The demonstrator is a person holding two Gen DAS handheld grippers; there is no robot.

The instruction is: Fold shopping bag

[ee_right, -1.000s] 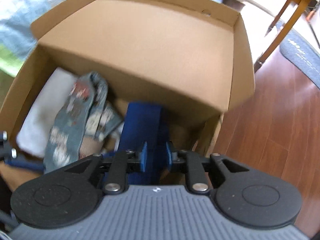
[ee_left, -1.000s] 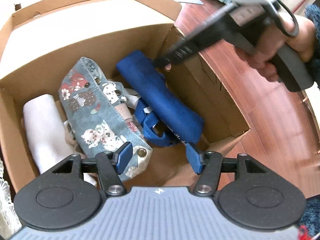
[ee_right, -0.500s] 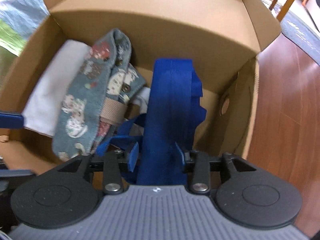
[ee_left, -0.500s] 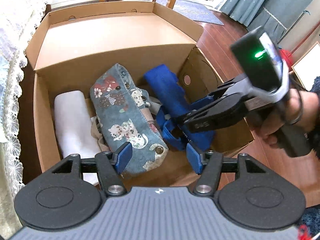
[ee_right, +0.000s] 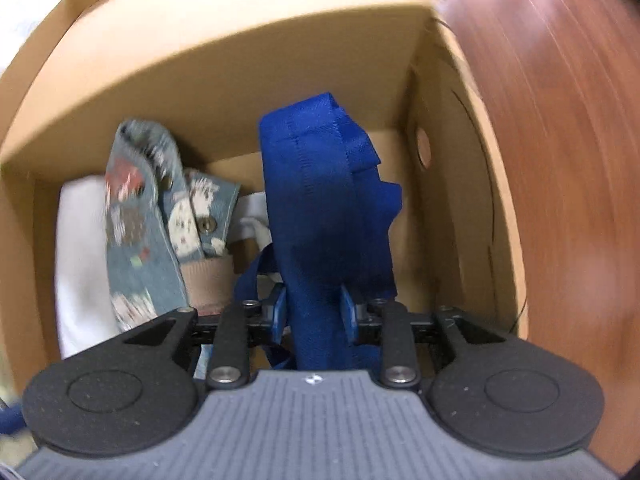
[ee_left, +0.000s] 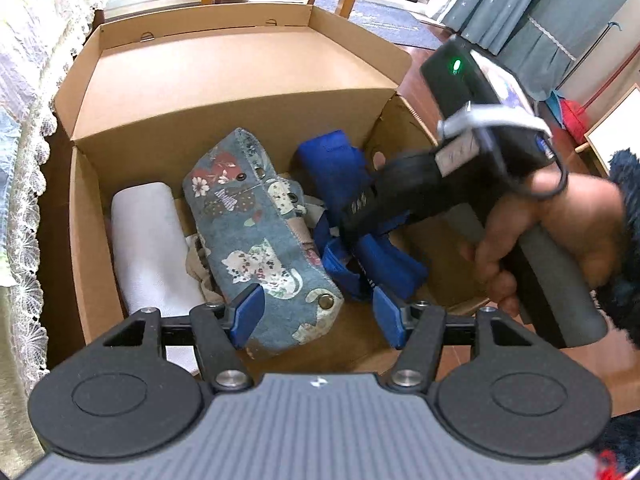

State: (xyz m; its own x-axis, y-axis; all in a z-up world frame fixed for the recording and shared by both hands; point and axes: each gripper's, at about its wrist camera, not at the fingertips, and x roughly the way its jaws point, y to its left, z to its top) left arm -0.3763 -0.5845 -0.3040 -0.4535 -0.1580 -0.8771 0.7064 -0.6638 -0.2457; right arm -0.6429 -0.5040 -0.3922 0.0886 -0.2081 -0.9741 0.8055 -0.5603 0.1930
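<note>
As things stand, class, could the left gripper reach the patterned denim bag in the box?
Probably yes. The left gripper is open just above the patterned denim bag's near end, nothing between them. The right gripper, shut on the blue bag, works off to the side.

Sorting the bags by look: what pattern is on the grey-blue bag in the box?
Cats and flowers on the grey-blue bag; clearest in the left wrist view.

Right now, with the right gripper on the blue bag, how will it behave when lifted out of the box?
The blue bag looks soft and creased, so it will likely sag and unfold. Its loose straps may trail and catch the patterned pouch. Probably light.
</note>
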